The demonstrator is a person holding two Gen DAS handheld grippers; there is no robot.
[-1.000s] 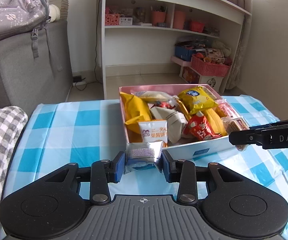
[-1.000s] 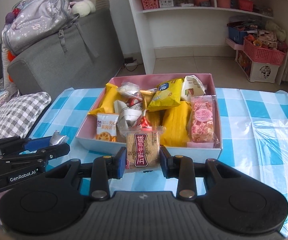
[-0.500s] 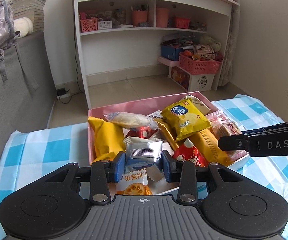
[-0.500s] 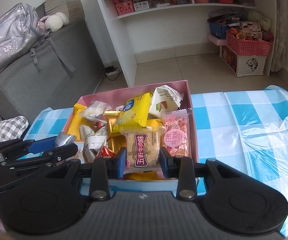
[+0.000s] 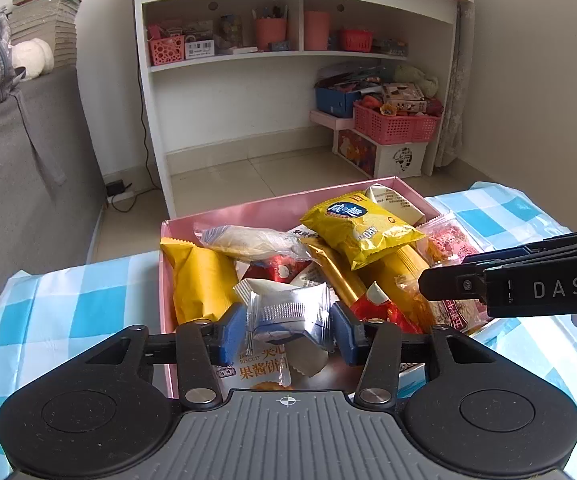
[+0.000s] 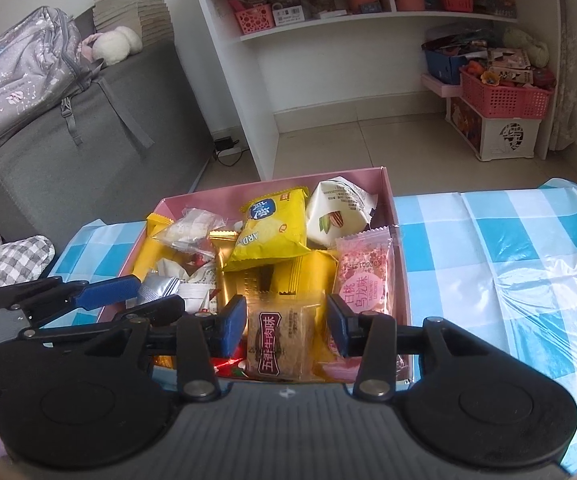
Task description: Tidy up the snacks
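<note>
A pink box (image 5: 248,212) full of snack packets stands on the blue-checked table; it also shows in the right wrist view (image 6: 280,184). My left gripper (image 5: 288,326) is shut on a silver foil packet (image 5: 288,312) and holds it over the box's near left part. My right gripper (image 6: 286,326) hangs over the box's near right part with its pads parted; the brown biscuit packet (image 6: 280,340) sits between them, the right pad clearly apart from it. A yellow chip bag (image 6: 270,228) lies on top of the pile.
A grey sofa (image 6: 68,152) with a backpack (image 6: 24,72) stands to the left. A white shelf unit (image 5: 288,80) and pink baskets (image 6: 504,96) stand on the floor behind the table. Blue-checked tablecloth (image 6: 508,248) extends to the right of the box.
Both grippers have moved forward from the table's front over the box. The right gripper's pads have spread away from the brown biscuit packet. The left still grips the silver packet.
</note>
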